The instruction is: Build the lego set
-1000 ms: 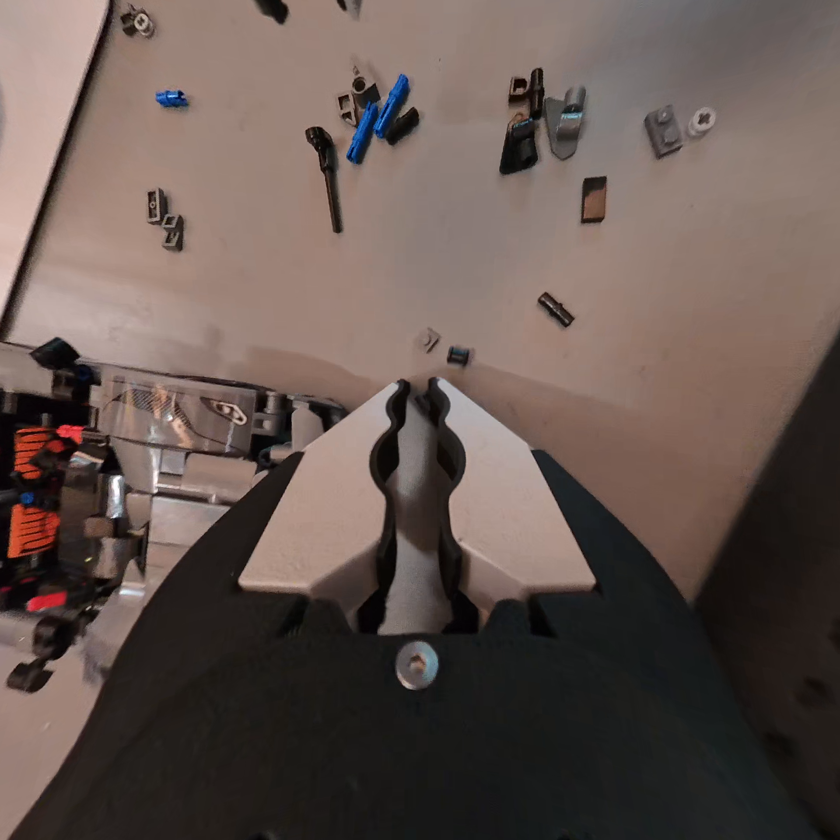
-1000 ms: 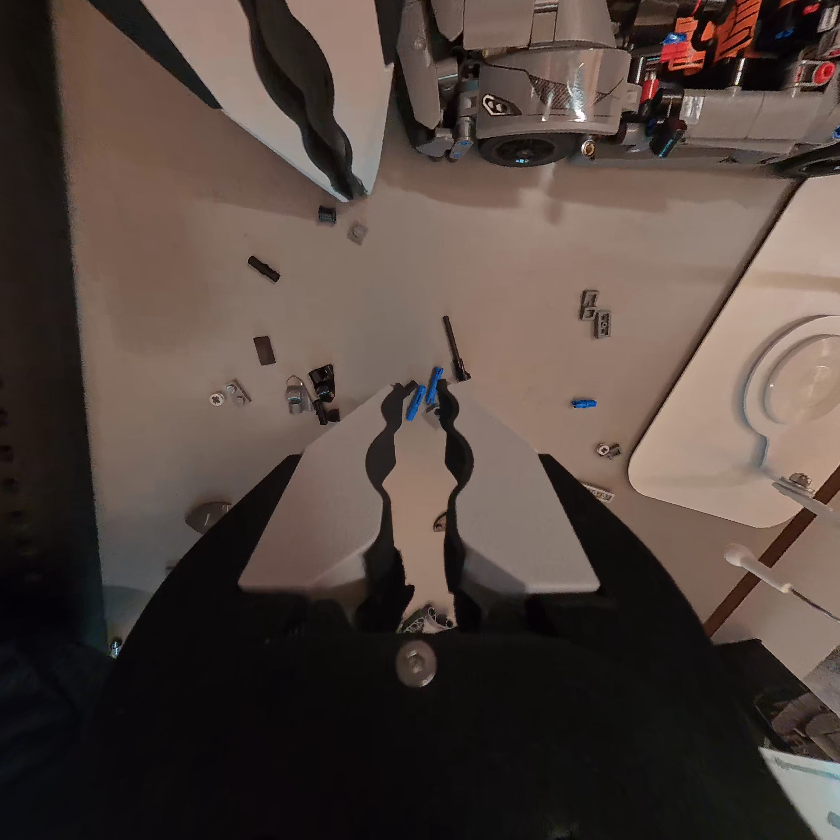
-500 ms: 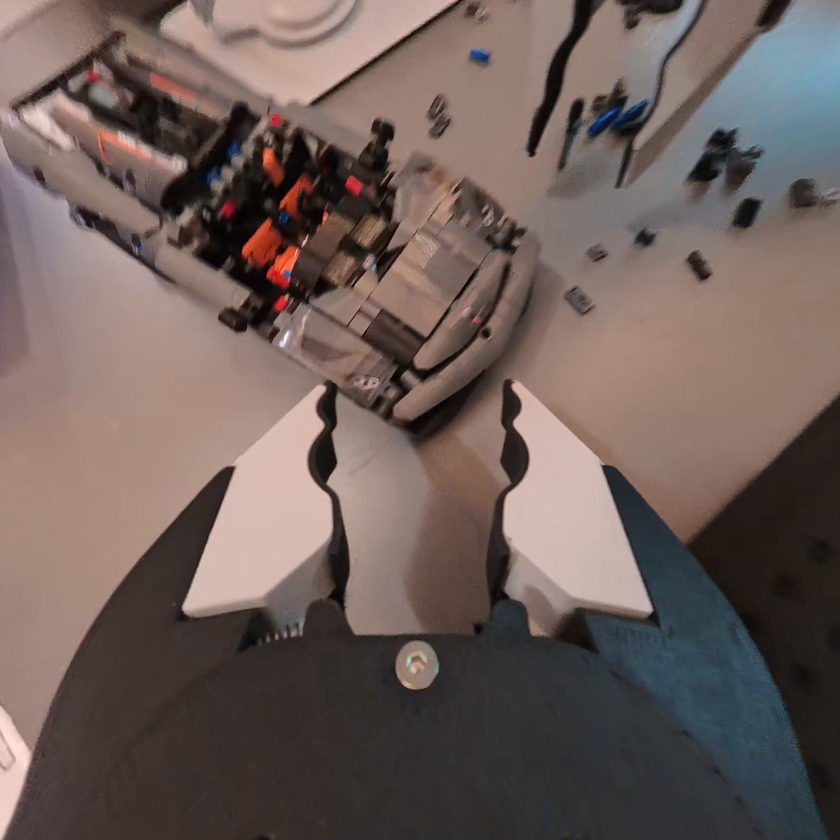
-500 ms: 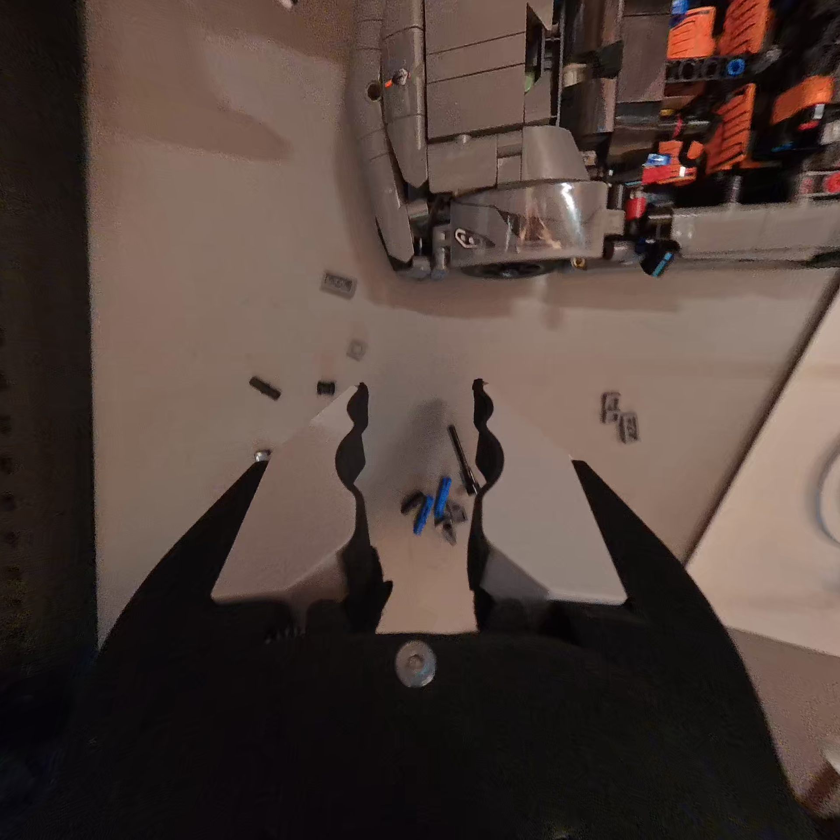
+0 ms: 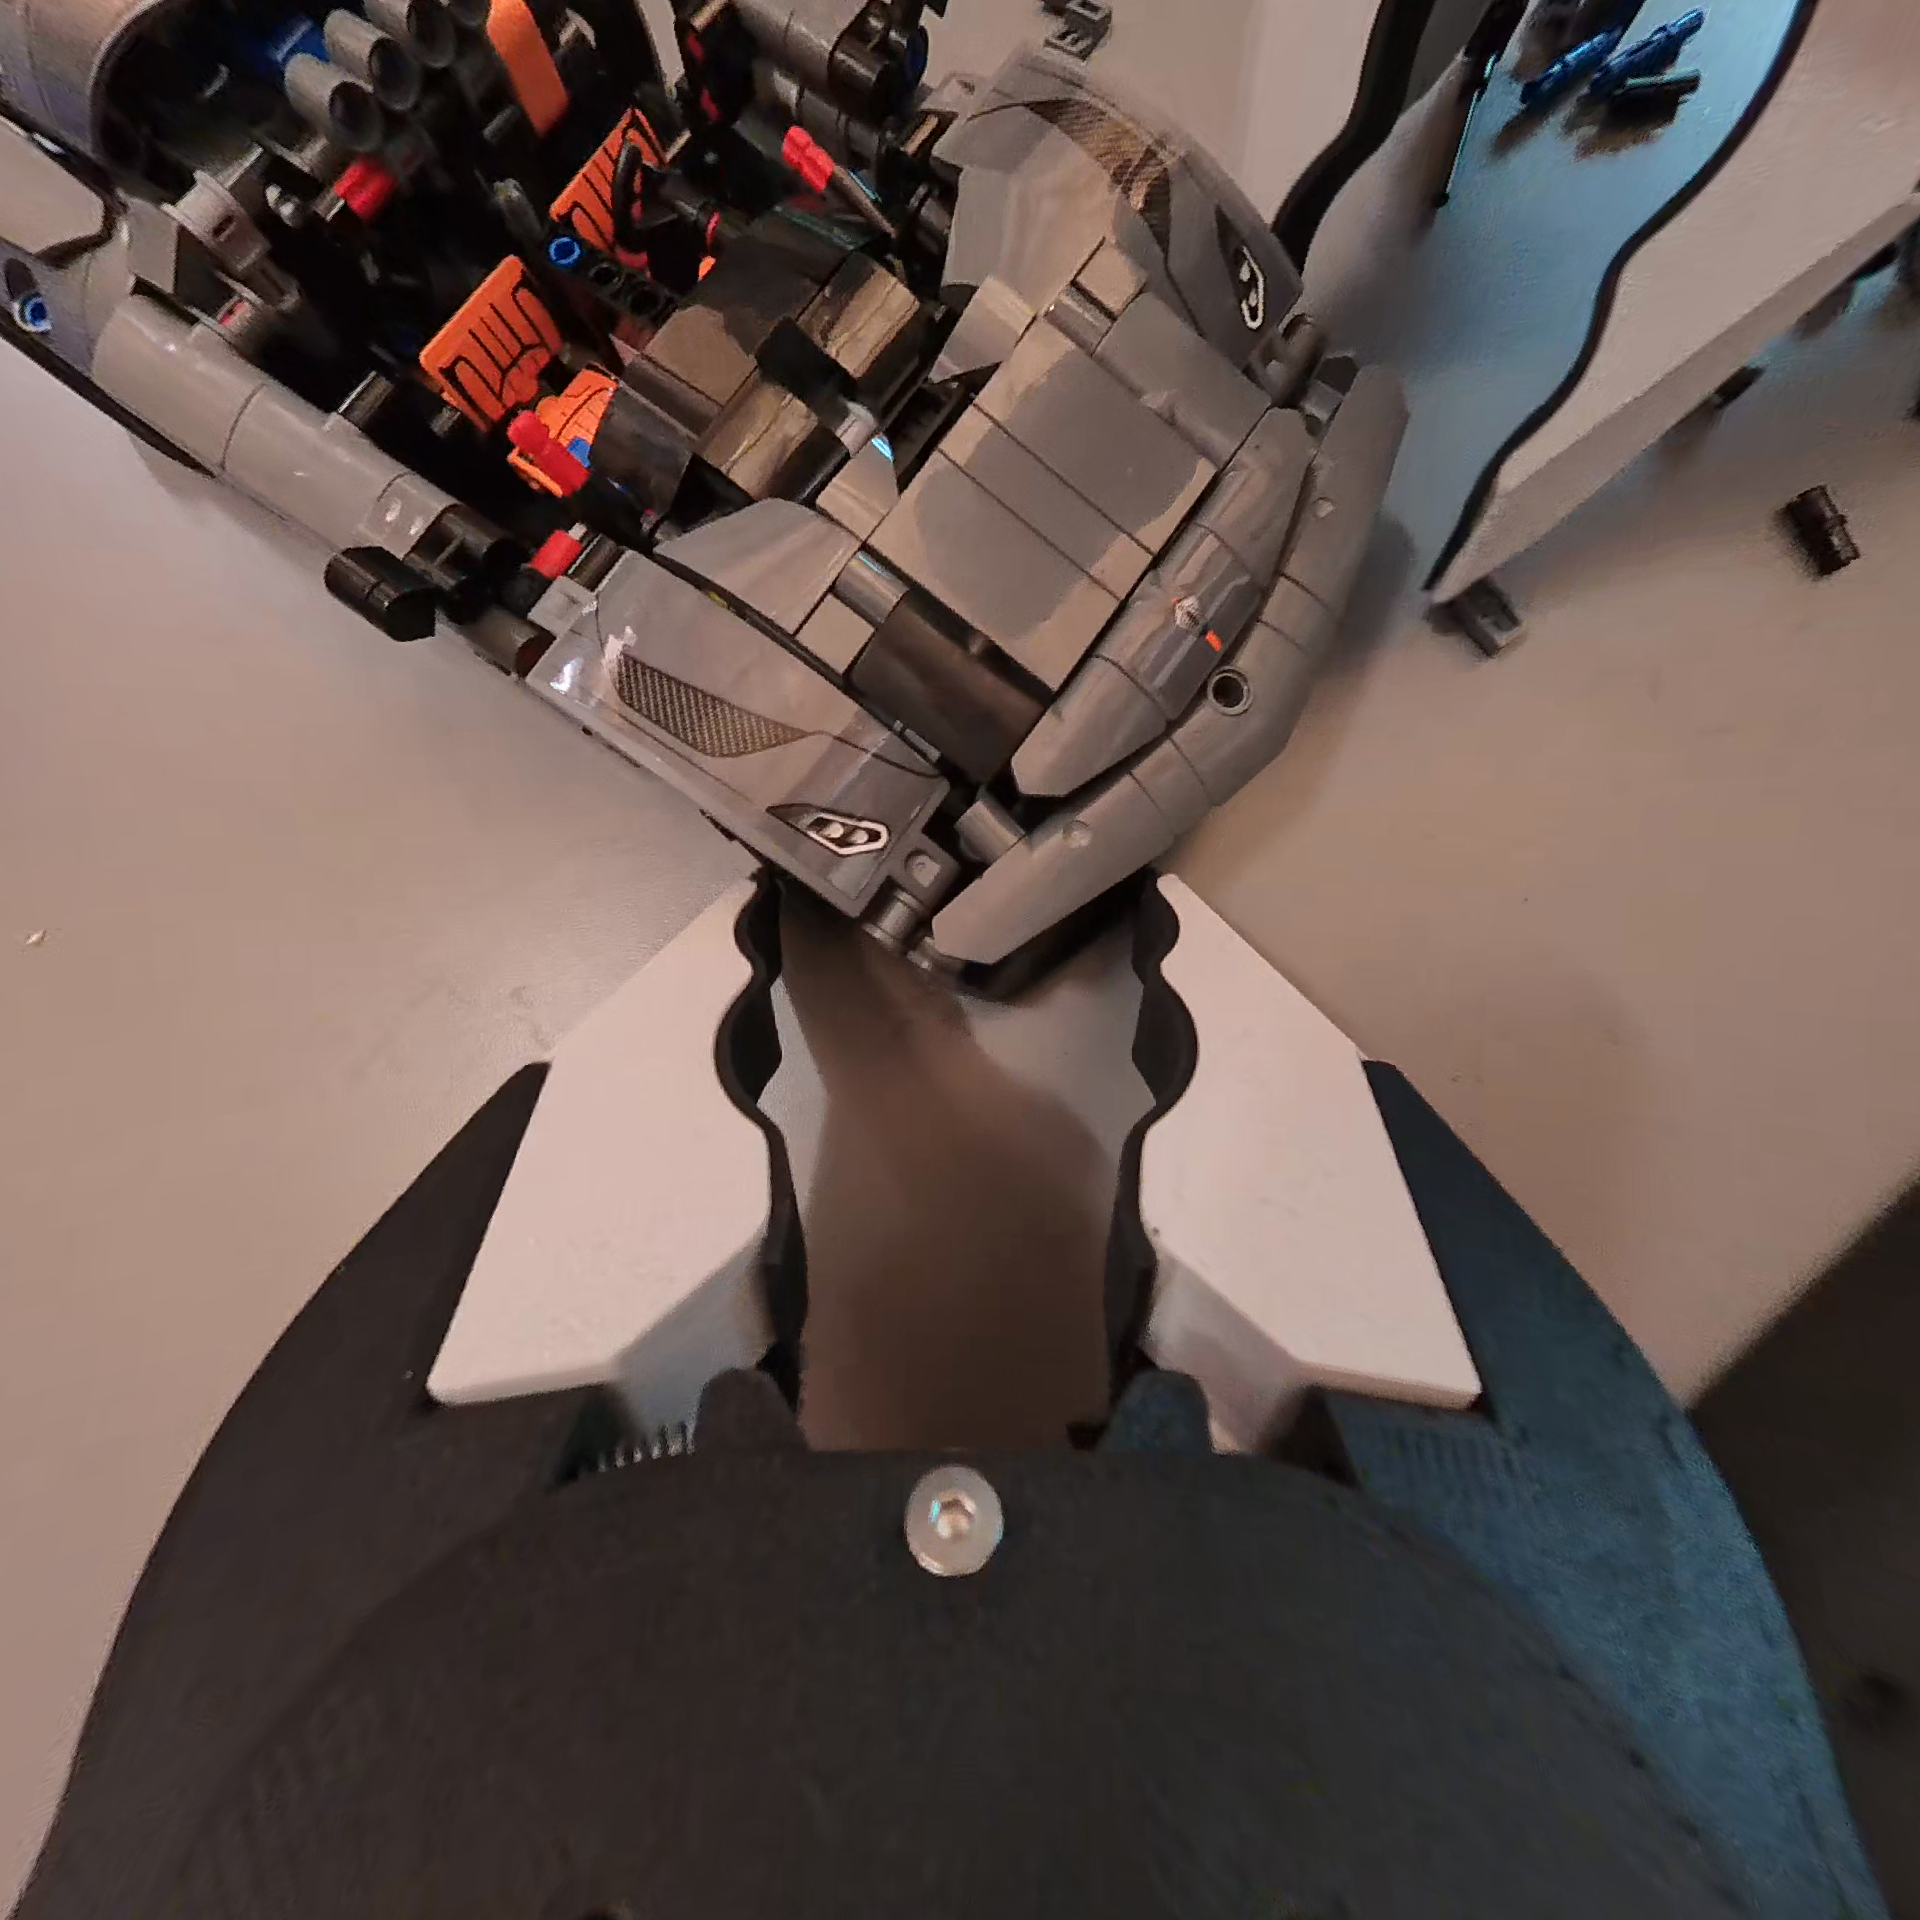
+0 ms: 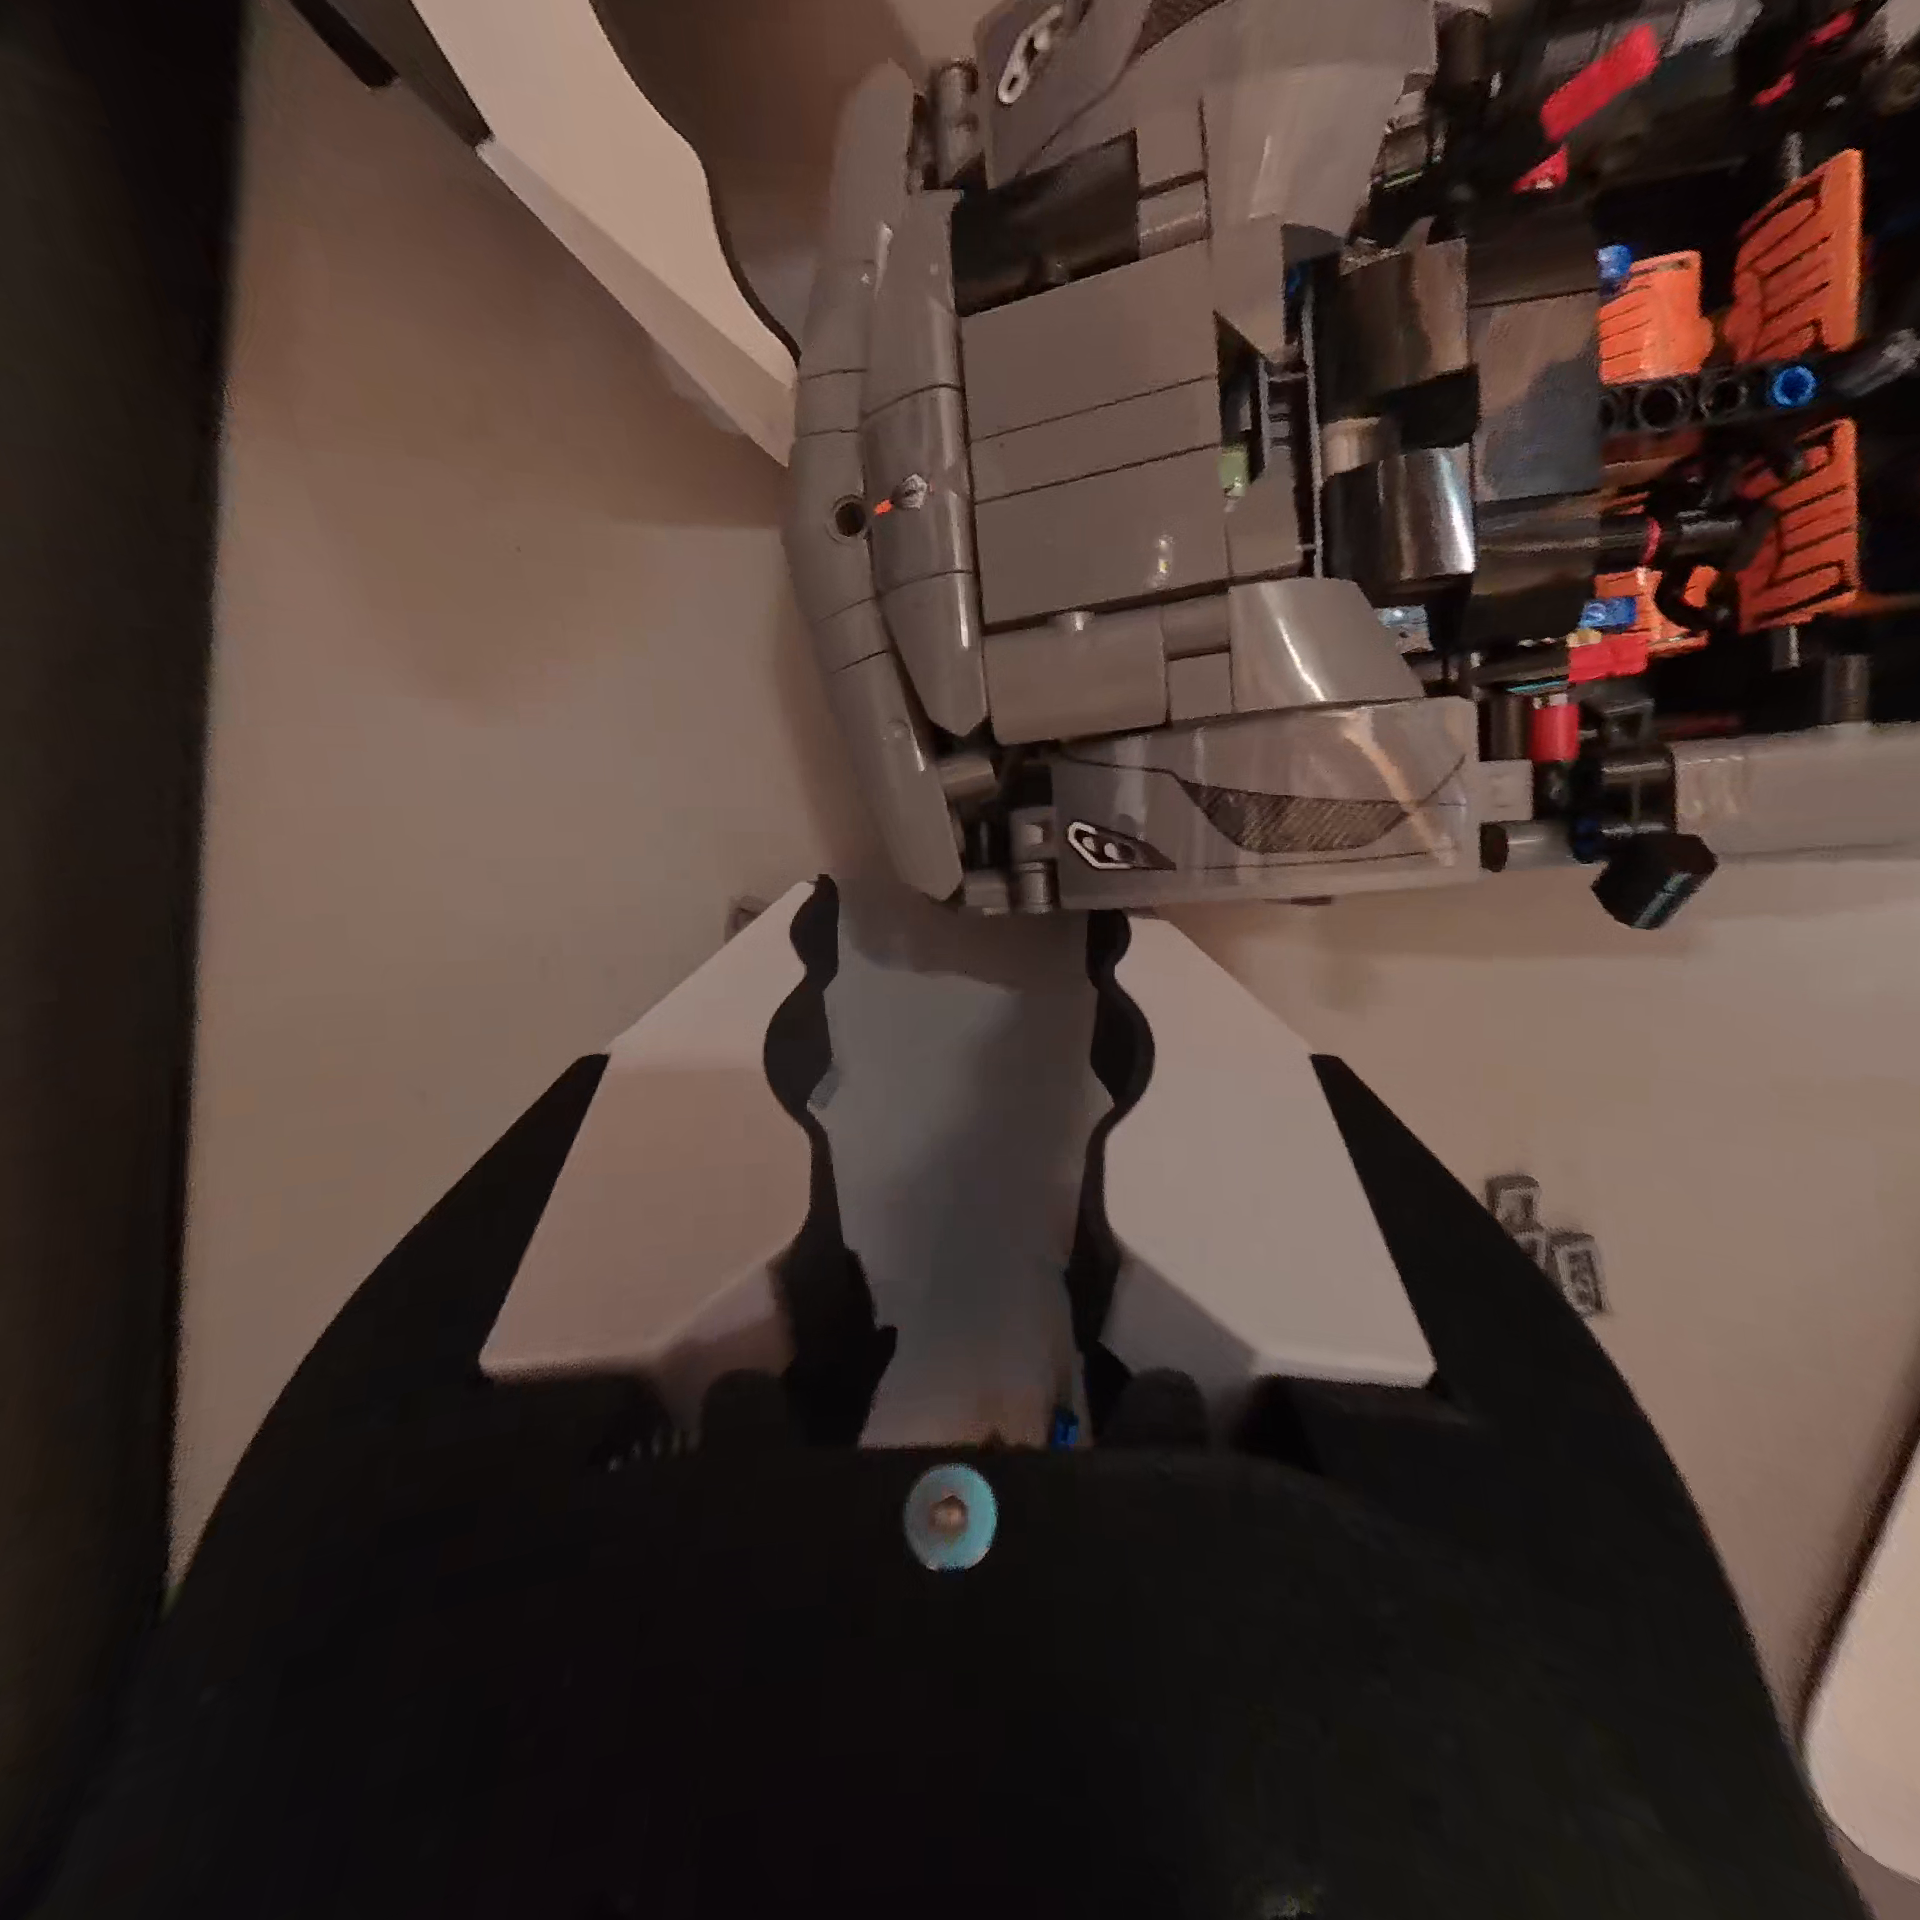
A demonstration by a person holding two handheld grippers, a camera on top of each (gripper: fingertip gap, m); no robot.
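The grey lego car (image 5: 1039,540), with orange seats and an open black frame, lies on the pale table. Its front corner points at my left gripper (image 5: 956,914), which is open, with that corner just between the fingertips and not clamped. In the right wrist view the car (image 6: 1101,540) fills the upper right, and my right gripper (image 6: 966,920) is open and empty just below its front headlight corner. The right gripper's fingers (image 5: 1621,270) also show at the upper right of the left wrist view, and the left gripper's finger (image 6: 623,208) at the upper left of the right wrist view.
Loose parts lie on the table: blue pins (image 5: 1600,68), a black pin (image 5: 1818,530), a small grey piece (image 5: 1486,618), two small grey pieces (image 6: 1548,1242). A white tray edge (image 6: 1870,1662) is at the right. The dark table edge (image 6: 104,935) runs along the left.
Both grippers opened and moved away from the loose parts to the front of the car. The car now sits much closer in both views.
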